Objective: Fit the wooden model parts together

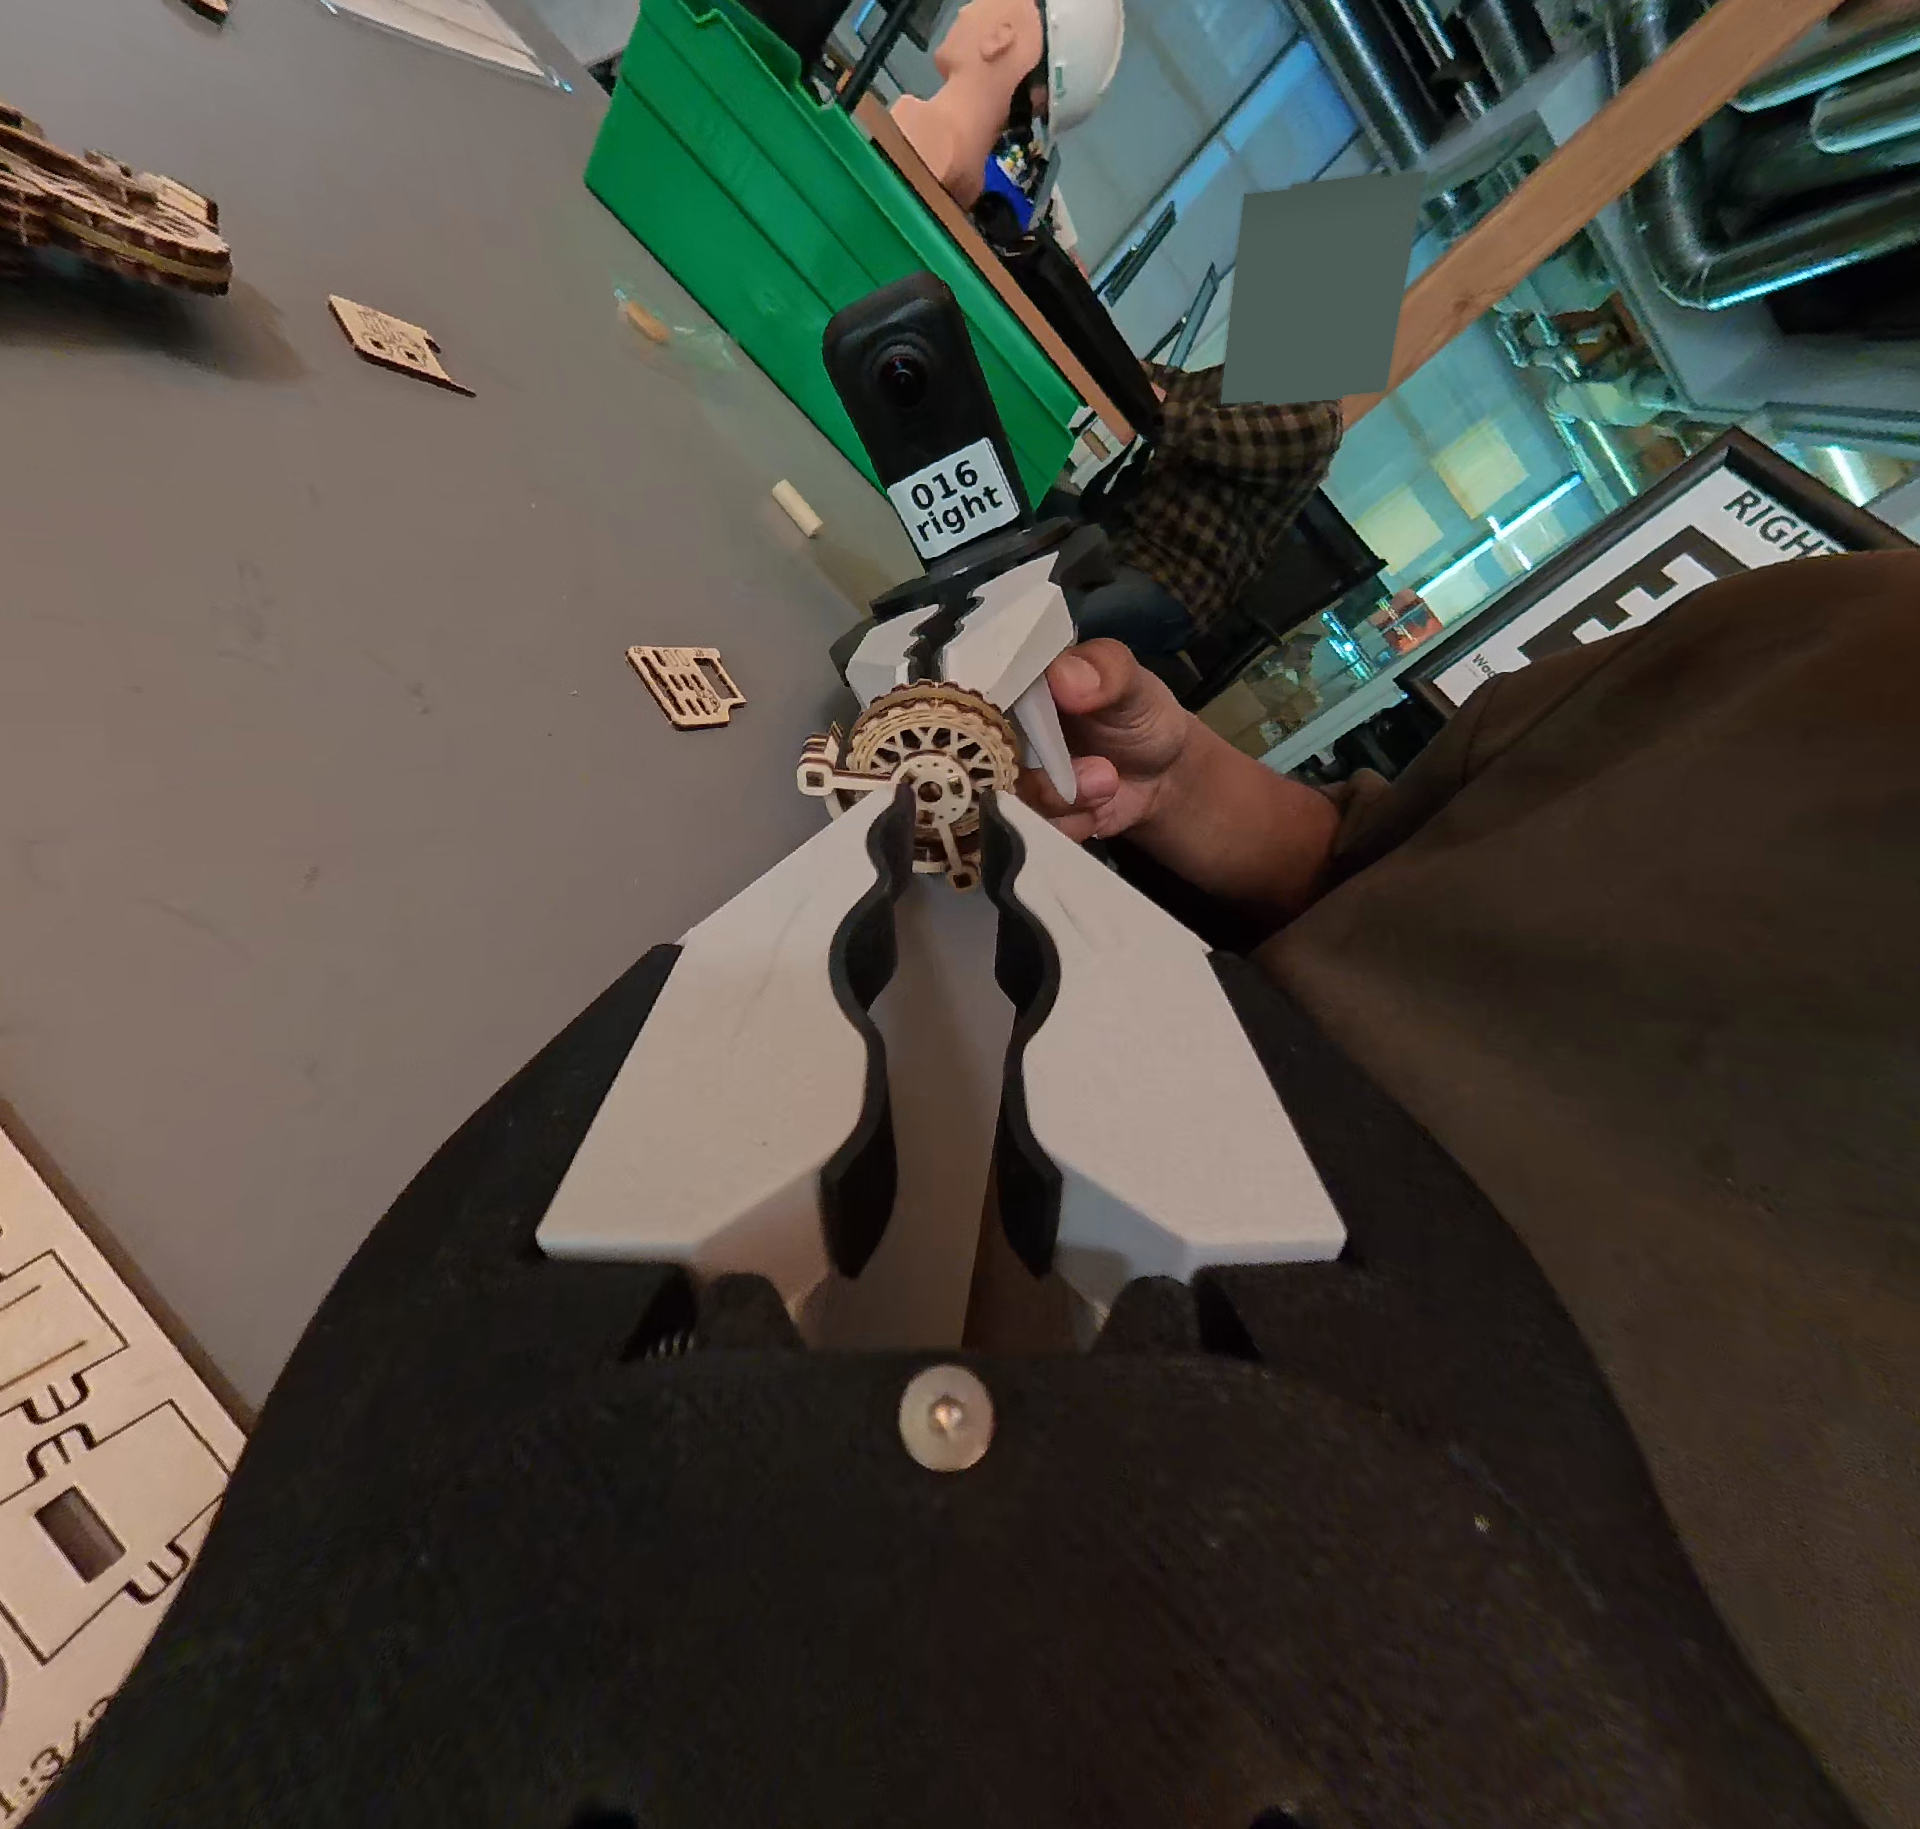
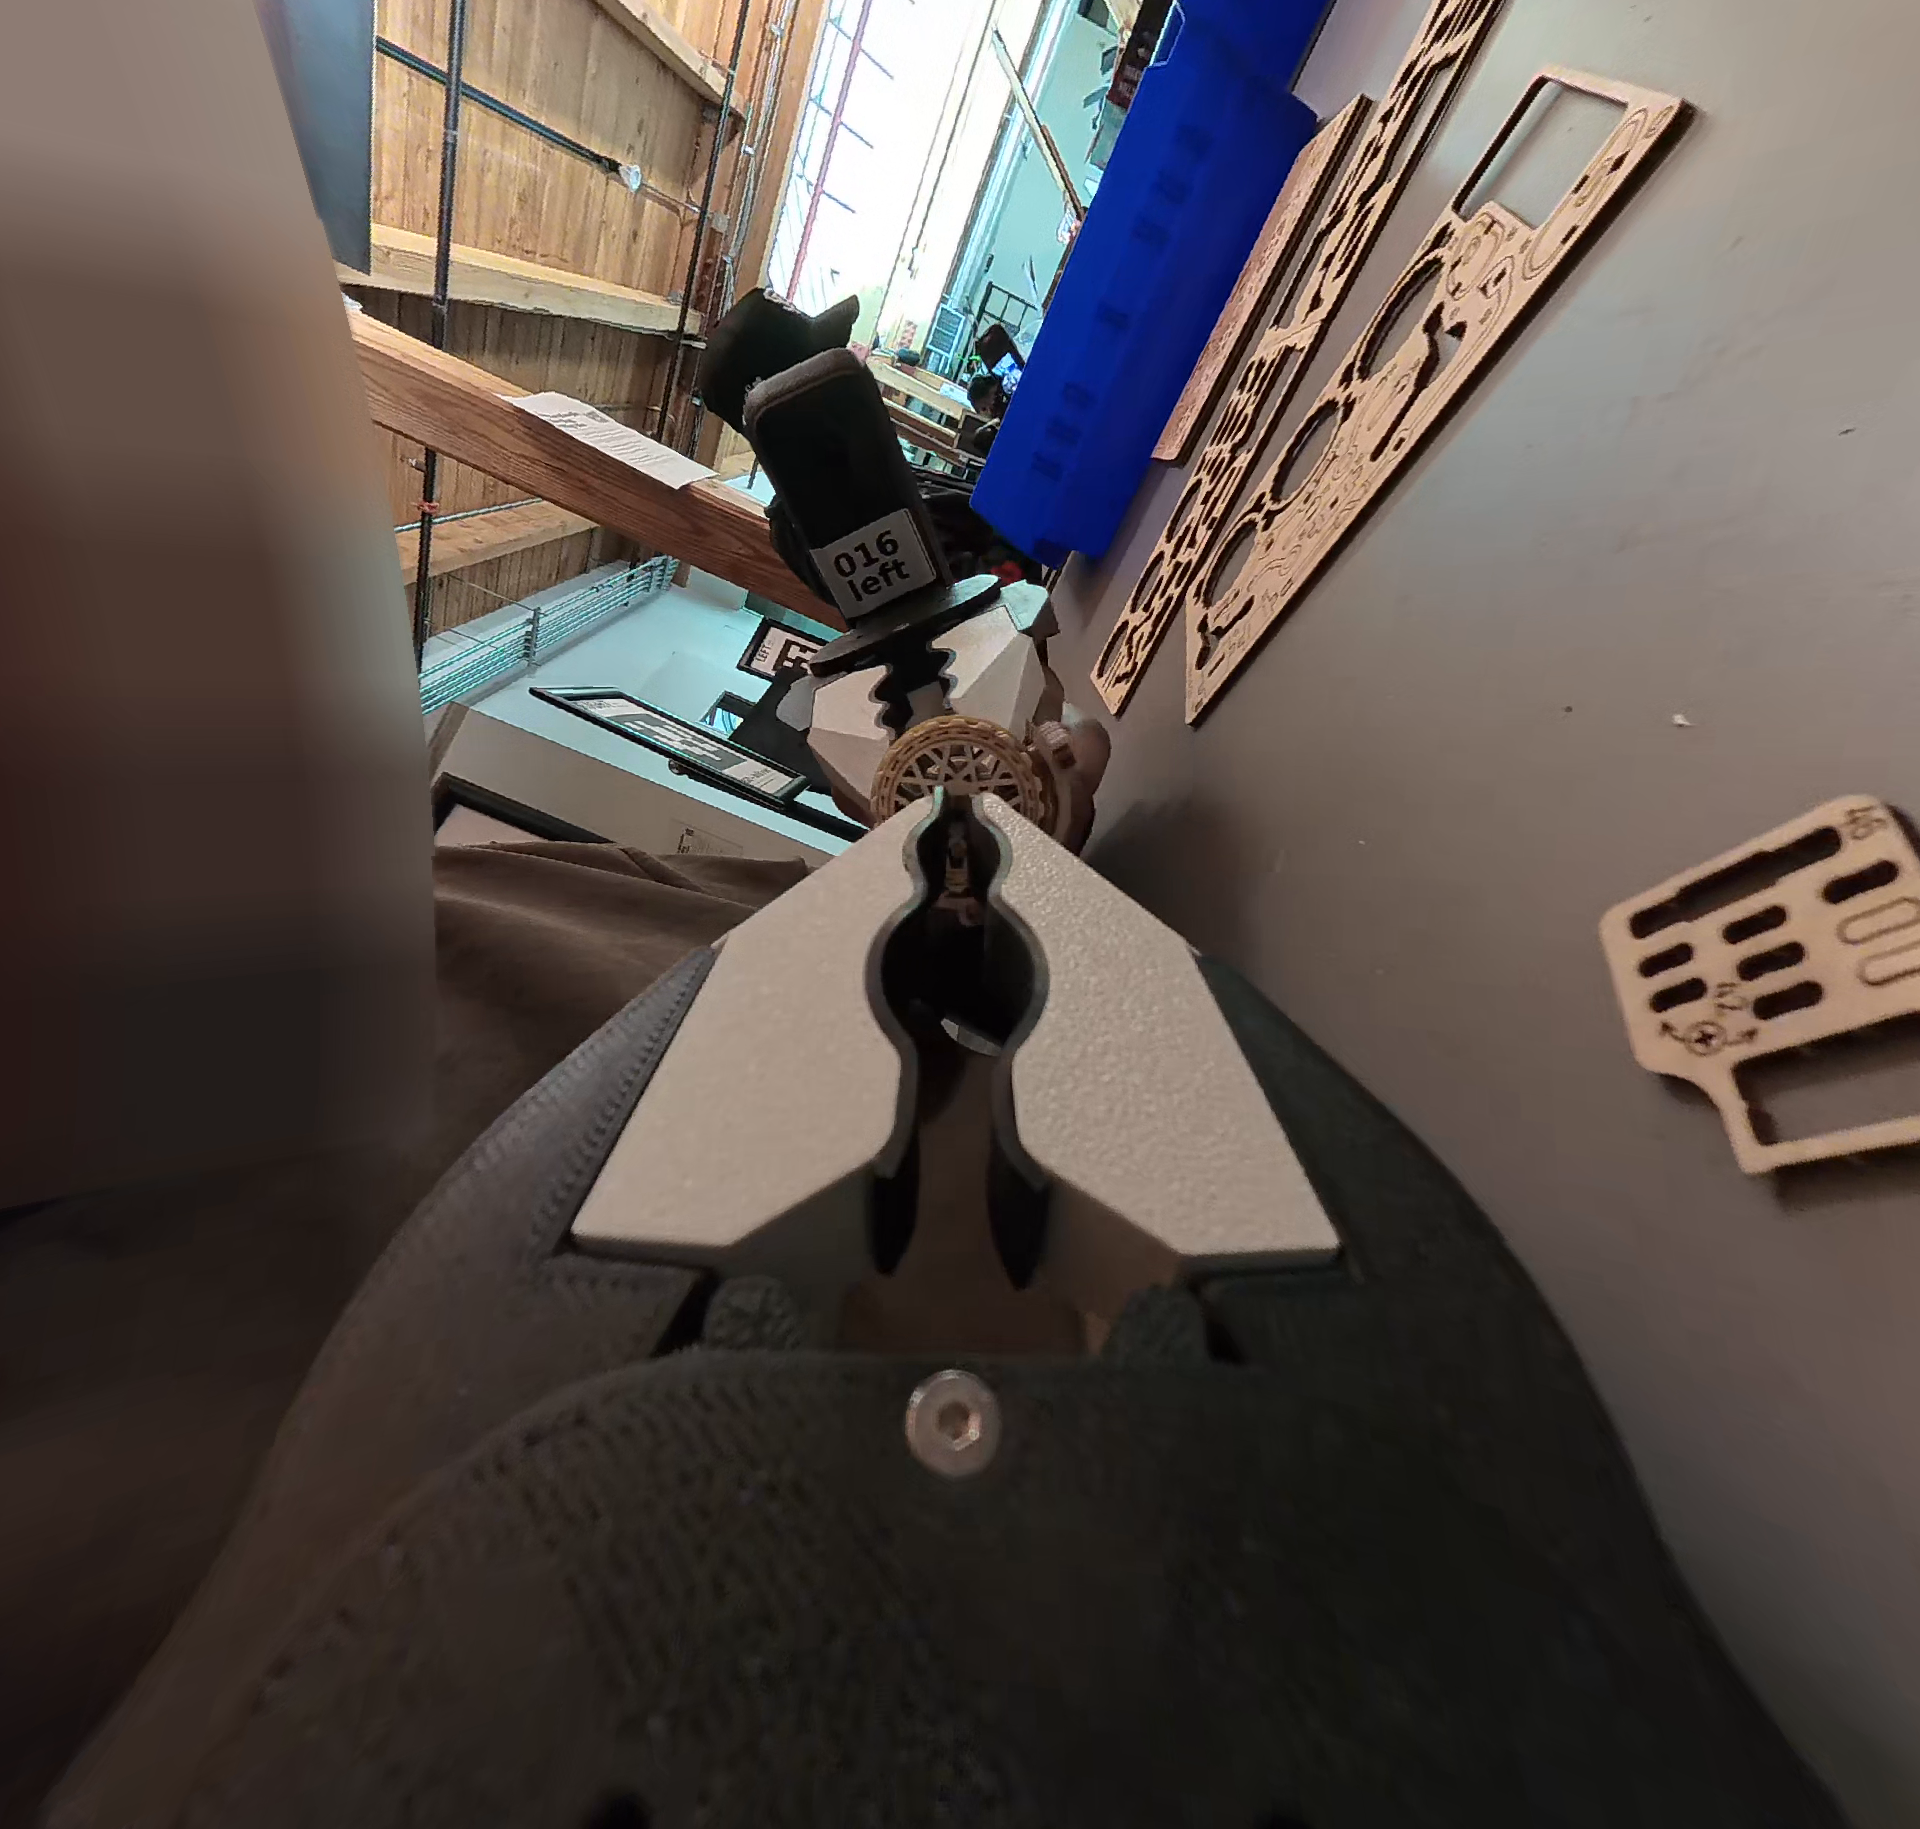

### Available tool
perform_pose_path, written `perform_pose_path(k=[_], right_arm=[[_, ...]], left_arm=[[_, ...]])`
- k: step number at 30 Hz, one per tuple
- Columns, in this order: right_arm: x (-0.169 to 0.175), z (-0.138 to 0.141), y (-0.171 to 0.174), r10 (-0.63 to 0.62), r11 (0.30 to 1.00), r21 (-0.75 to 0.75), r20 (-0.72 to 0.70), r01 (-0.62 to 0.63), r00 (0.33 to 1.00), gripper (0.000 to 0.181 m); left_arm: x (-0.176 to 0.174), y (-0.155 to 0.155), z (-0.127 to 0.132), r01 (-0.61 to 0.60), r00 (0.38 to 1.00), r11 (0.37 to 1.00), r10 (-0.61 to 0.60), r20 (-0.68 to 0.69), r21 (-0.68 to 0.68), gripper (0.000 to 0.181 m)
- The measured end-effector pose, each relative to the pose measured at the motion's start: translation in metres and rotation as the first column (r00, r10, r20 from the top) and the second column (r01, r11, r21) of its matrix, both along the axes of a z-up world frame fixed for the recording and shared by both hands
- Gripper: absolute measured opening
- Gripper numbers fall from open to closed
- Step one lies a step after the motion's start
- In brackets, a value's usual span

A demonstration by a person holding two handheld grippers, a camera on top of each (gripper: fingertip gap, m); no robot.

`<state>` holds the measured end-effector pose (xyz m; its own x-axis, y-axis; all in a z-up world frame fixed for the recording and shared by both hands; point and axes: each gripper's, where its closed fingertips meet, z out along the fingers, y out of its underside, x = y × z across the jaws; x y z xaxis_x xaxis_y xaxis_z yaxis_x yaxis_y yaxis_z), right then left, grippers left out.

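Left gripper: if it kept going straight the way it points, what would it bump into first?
The left gripper already pinches the wooden wheel, so that comes first. Right behind the wheel, probably, the right gripper, which points back at it.

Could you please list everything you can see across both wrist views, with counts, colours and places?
wooden wheel assembly: one, pale wood, in the air between both tongs
small punched wooden cards: two, light wood, flat on the grey table
part-built wooden model: one, brown, table's far left
laser-cut wooden sheets: several, tan, flat on the table
green bin: one, table's far edge
blue bin: one, beyond the sheets
mannequin head with white hard hat: one, behind the green bin
person in a plaid shirt: one, background
left tongs: white with black pads, shut on the wheel assembly
right tongs: same, gripping it from the opposite side
hand: one, holding the right tongs
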<state>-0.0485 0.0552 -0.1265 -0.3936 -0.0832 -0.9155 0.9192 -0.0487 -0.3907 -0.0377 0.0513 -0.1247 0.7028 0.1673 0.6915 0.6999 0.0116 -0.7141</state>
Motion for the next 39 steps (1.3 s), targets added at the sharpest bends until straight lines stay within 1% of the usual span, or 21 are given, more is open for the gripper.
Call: perform_pose_path(k=[5,23,30,35,39], right_arm=[[-0.0001,0.0003,-0.0002,0.0,1.0,-0.003,0.003,0.0,1.0,0.0],[0.0039,-0.0036,-0.0026,0.011,0.999,0.041,-0.045,-0.009,0.999,0.0],[0.005,-0.0035,-0.0027,0.017,0.999,0.042,-0.052,-0.015,0.999,0.0],[0.0055,-0.0009,-0.0023,0.023,0.999,0.023,-0.045,-0.021,0.999,0.0],[0.0075,-0.0014,-0.003,0.031,0.999,0.031,-0.053,-0.029,0.998,0.0]], left_arm=[[0.0001,0.0012,-0.0019,-0.009,1.0,1.0,0.009,-0.023,-0.022,0.008],[-0.0003,-0.0001,-0.0032,-0.013,1.0,0.999,0.012,-0.025,-0.031,0.006],[0.0009,-0.0003,-0.0031,0.003,1.0,1.0,-0.003,0.004,-0.016,0.006],[0.0029,-0.0004,0.0014,0.028,0.998,0.999,-0.03,0.054,0.036,0.009],[0.006,-0.002,0.0008,0.062,0.994,0.997,-0.066,0.084,0.043,0.009]])
